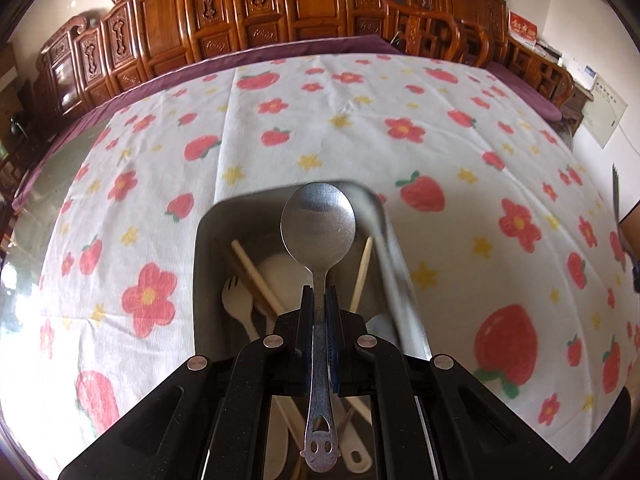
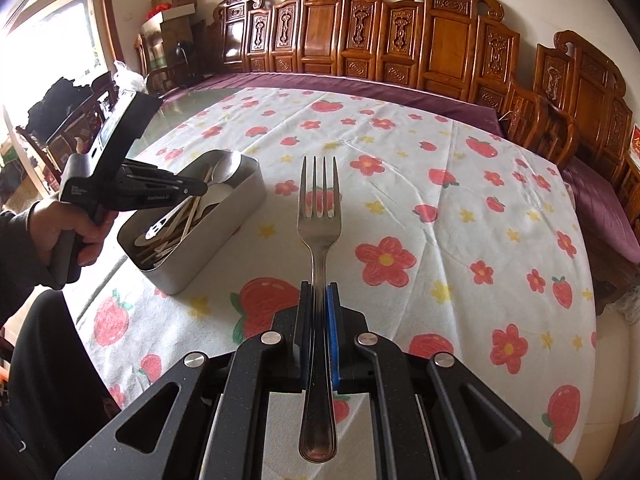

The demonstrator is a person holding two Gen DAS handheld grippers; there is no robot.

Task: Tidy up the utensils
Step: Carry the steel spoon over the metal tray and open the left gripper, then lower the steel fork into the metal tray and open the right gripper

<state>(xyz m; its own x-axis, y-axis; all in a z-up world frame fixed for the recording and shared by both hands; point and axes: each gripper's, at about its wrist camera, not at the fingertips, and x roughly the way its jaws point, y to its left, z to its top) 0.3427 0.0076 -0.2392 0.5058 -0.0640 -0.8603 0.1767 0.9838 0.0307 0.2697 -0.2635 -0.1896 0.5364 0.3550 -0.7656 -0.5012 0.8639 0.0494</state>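
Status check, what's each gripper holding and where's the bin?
Left gripper shut on metal spoon, over metal bin. Right gripper shut on fork, beside bin. Nothing blocking.

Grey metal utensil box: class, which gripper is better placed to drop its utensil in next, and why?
Left. The left gripper holds its steel spoon directly above the grey metal utensil box; the right gripper with its steel fork is off to the side.

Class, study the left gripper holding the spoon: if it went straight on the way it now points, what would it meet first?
Probably the metal box. The left gripper, shut on the spoon, points over its open top, so the spoon's bowl would likely meet the far rim or the utensils inside first. Depth is unclear.
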